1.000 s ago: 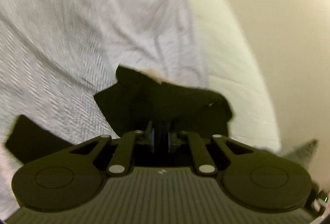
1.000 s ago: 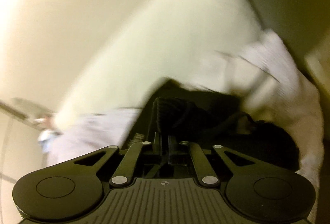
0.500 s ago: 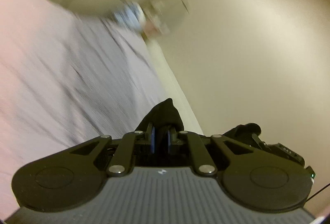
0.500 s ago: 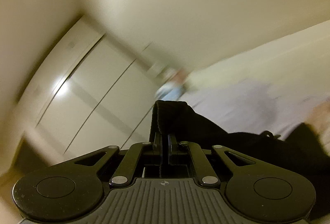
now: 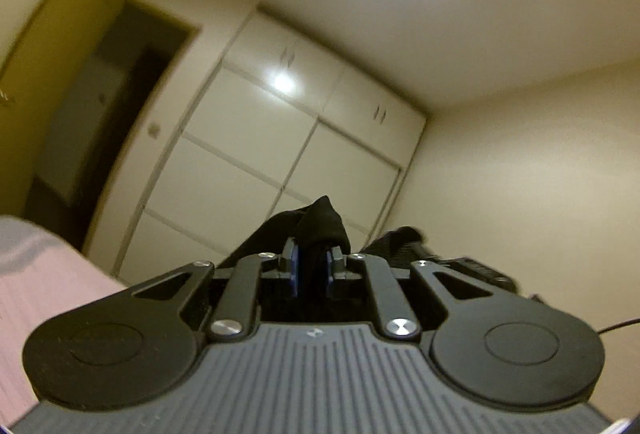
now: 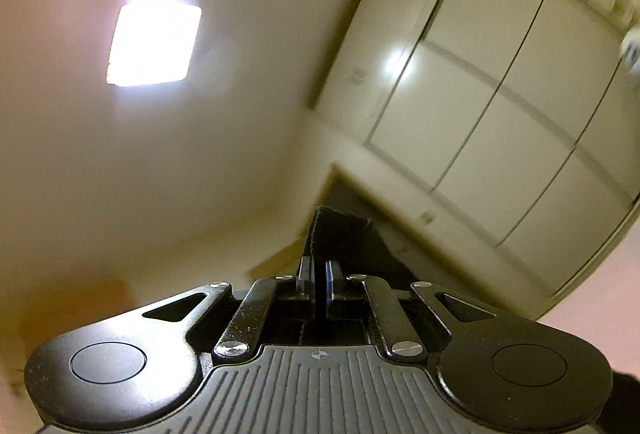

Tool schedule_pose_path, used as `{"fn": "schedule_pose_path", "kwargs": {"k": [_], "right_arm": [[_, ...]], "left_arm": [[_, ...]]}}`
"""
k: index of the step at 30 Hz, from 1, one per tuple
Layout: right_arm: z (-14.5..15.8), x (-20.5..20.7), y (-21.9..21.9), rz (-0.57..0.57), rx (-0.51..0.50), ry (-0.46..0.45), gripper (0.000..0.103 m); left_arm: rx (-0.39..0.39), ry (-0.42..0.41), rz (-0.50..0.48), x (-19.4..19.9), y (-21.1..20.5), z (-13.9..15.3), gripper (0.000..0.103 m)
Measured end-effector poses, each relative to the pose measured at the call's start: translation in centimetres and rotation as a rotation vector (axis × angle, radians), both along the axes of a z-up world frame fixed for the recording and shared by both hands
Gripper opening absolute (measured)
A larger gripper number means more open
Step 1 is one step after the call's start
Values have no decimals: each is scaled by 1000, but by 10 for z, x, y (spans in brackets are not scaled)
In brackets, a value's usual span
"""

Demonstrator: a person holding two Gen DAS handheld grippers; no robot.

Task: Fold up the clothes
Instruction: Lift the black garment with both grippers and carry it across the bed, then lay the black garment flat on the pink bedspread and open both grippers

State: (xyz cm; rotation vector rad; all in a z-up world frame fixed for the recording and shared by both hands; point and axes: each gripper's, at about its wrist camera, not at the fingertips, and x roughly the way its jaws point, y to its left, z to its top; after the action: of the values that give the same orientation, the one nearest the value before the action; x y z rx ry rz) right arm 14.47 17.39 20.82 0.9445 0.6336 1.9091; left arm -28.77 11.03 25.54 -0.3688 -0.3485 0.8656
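Note:
A black garment [image 5: 320,222] pokes up between the blue pads of my left gripper [image 5: 313,266]. The jaws are opening slightly while the cloth still sits pinched between them. The left wrist view also shows part of the other gripper [image 5: 448,262] at the right, with more black cloth bunched on it. In the right wrist view my right gripper [image 6: 319,282] is shut on a ribbed edge of the same black garment [image 6: 344,234], which trails off to the right. Both grippers point a little above level, held high. The rest of the garment hangs out of sight.
A white wardrobe with sliding doors [image 5: 280,154] fills the wall ahead, beside a dark open doorway [image 5: 100,114]. A bright ceiling light [image 6: 154,42] glares overhead. A corner of the pale pink bedcover [image 5: 48,274] shows at lower left.
Both grippers swung up and away from the bed, carrying the black garment. The views went from the white bedcover to the wardrobe, wall and ceiling.

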Motion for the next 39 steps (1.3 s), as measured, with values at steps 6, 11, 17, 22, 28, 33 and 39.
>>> {"fn": "schedule_pose_path", "kwargs": {"k": [6,11,17,22,28,33,39], "right_arm": [[-44,45,22,-33,-190,-21,3],[-145,120,2,-195,-643,-66,54],[-274,194,-72,-163,-1012,-213,55],[-340,147,-144,-44,-1158,-417,55],[-339,65,-181,125,-1225,-442,55],[-328,23,-177,148,-1236,-507,55],[-325,-17,-162,76,-1292,-506,55]], "left_arm": [[-265,-12,-80,58,-29,-66,24],[-863,105,-112,128,-20,-222,26],[-1059,221,7,139,-71,-290,26],[-1019,314,199,119,-91,-291,26],[-942,423,311,96,-97,-284,27],[-921,499,350,68,-88,-287,27],[-870,585,394,18,-48,-289,28]]}}
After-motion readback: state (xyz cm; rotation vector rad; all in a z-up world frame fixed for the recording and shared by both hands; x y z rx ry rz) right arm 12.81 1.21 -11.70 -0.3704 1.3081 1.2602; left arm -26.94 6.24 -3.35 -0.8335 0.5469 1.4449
